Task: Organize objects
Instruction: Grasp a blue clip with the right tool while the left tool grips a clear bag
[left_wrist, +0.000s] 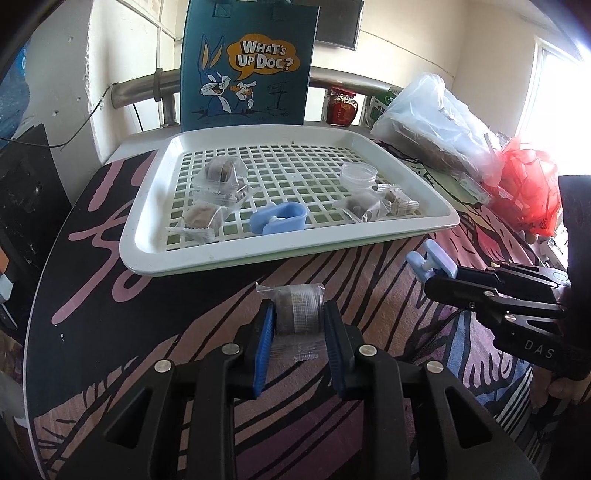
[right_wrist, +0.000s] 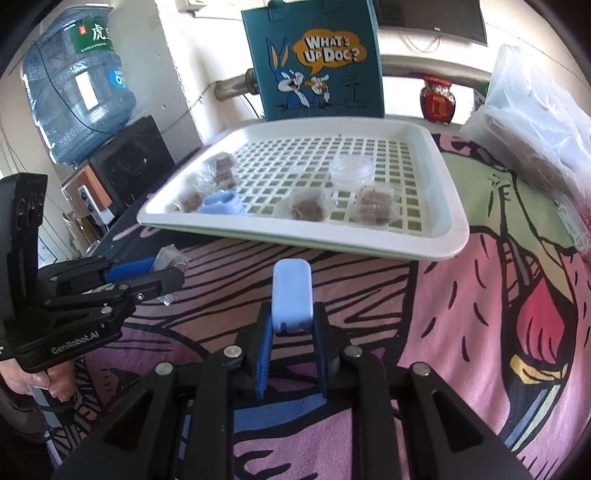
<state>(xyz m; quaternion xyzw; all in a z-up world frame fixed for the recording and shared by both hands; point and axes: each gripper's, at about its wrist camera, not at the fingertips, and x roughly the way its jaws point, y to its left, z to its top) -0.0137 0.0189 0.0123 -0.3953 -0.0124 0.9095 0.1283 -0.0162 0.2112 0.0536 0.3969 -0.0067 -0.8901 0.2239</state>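
Note:
My left gripper (left_wrist: 298, 317) is shut on a clear-wrapped brown snack packet (left_wrist: 297, 310), in front of the white slotted tray (left_wrist: 295, 254). My right gripper (right_wrist: 291, 321) is shut on a light blue clip (right_wrist: 291, 295); it also shows at the right of the left wrist view (left_wrist: 434, 263). The left gripper also shows at the left of the right wrist view (right_wrist: 162, 271). The tray holds several wrapped snack packets (left_wrist: 218, 177), another blue clip (left_wrist: 277, 218) and a clear round lid (left_wrist: 358, 175).
A teal cartoon bag (left_wrist: 247, 66) stands behind the tray. A red-lidded jar (left_wrist: 341, 105), clear plastic bags (left_wrist: 439, 122) and a red bag (left_wrist: 528, 188) lie at the back right. A water jug (right_wrist: 79, 81) stands left on a black cabinet.

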